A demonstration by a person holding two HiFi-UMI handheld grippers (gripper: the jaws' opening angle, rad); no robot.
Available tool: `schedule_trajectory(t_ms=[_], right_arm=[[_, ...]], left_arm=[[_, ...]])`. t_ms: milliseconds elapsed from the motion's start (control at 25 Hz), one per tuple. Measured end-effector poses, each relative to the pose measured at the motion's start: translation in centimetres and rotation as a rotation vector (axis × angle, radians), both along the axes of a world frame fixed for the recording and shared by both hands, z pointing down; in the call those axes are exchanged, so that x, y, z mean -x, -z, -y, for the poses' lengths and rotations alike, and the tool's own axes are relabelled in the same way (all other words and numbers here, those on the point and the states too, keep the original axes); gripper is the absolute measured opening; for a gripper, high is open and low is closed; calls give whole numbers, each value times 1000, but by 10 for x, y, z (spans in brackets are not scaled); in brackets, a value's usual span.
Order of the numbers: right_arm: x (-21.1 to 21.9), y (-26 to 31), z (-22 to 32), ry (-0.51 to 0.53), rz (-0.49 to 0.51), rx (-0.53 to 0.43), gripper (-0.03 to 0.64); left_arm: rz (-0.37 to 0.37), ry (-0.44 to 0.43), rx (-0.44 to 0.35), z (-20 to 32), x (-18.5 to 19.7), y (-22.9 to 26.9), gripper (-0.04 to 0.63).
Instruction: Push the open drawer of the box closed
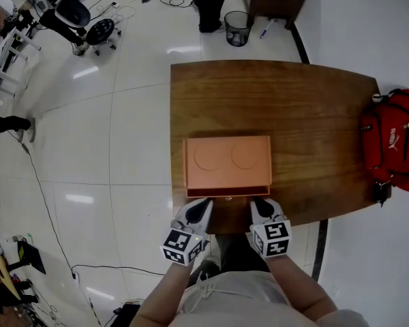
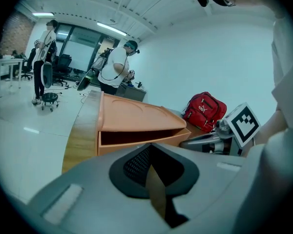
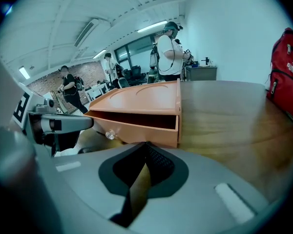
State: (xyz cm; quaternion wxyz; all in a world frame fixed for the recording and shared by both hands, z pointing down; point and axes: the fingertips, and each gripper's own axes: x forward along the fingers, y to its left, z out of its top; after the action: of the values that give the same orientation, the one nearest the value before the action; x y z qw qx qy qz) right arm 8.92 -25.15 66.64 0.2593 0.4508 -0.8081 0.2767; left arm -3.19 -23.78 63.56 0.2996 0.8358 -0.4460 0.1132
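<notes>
Head view: the orange box (image 1: 228,161) sits by the near edge of the wooden table (image 1: 313,114), toward its left corner. Its drawer (image 1: 228,192) juts slightly out the front. The left gripper (image 1: 203,207) and right gripper (image 1: 260,206) sit just before it, and a red bag (image 1: 394,138) lies at the right edge. Left gripper view: the jaws are pressed together, empty, facing the drawer's dark gap. Right gripper view: the jaws are likewise closed on nothing, near the drawer's clear knob (image 3: 109,134).
</notes>
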Motion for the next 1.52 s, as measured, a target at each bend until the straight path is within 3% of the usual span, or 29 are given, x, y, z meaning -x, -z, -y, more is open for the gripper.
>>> schedule_trajectory(t_ms=[480,720,880,1280,1520], right_arm=[[-2,8,21,14,7,-7,6],[3,39,4,58,14,-96,5],[11,79,-14,56,82,-178,5],[15,177,-84,50,95,-428,5],[9,204,-138,19,78,-538,5]], left_arm=[[-26,43,-26,23,3,9,6],[-34,56,-129,2,12,52,6],[-44,69,-207,-14,16,89,6],[-45,3,-458,-94,8,192,6],[-29,-3,-525,-145,17,210,6]])
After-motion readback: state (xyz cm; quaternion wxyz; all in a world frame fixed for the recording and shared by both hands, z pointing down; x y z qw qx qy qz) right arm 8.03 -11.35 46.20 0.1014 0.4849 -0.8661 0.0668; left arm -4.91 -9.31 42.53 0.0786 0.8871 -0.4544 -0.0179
